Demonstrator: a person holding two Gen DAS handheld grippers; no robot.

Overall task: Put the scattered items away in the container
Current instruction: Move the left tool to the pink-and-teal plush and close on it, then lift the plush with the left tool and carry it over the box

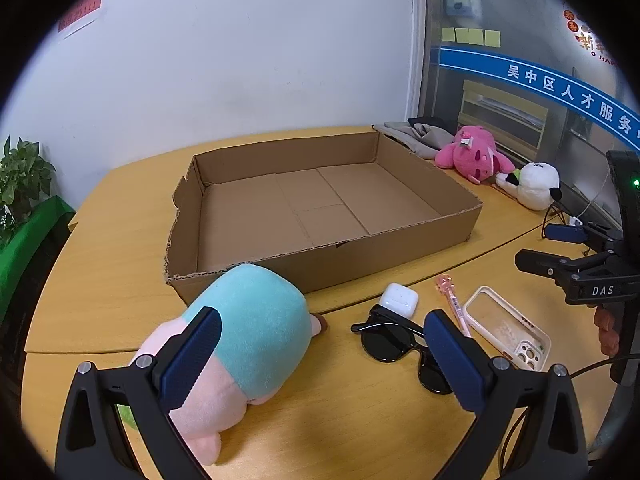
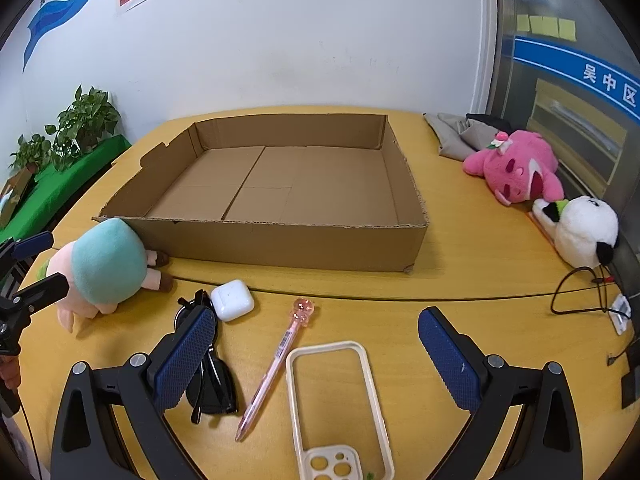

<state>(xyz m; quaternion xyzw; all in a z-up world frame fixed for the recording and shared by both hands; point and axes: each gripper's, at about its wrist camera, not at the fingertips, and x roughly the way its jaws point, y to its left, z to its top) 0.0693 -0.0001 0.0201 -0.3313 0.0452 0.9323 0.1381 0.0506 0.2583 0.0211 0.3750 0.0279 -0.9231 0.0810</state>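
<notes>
A shallow cardboard box [image 1: 440,236] [image 2: 280,244] lies empty on the yellow table. In front of it lie a teal and pink plush toy [image 1: 248,328] [image 2: 108,264], a white earbud case [image 1: 398,300] [image 2: 233,300], black sunglasses [image 1: 388,344] [image 2: 212,388], a pink pen [image 1: 452,300] [image 2: 276,360] and a cream phone case [image 1: 508,328] [image 2: 336,404]. My left gripper [image 1: 320,360] is open, just above the plush toy's near end. My right gripper [image 2: 320,356] [image 1: 560,244] is open, above the pen and phone case.
A pink plush [image 1: 472,156] [image 2: 516,172], a white panda plush [image 1: 536,184] [image 2: 584,228] and grey cloth [image 2: 456,136] lie at the table's right back. Cables [image 2: 580,288] run at the right edge. Potted plants [image 2: 80,124] stand on the left.
</notes>
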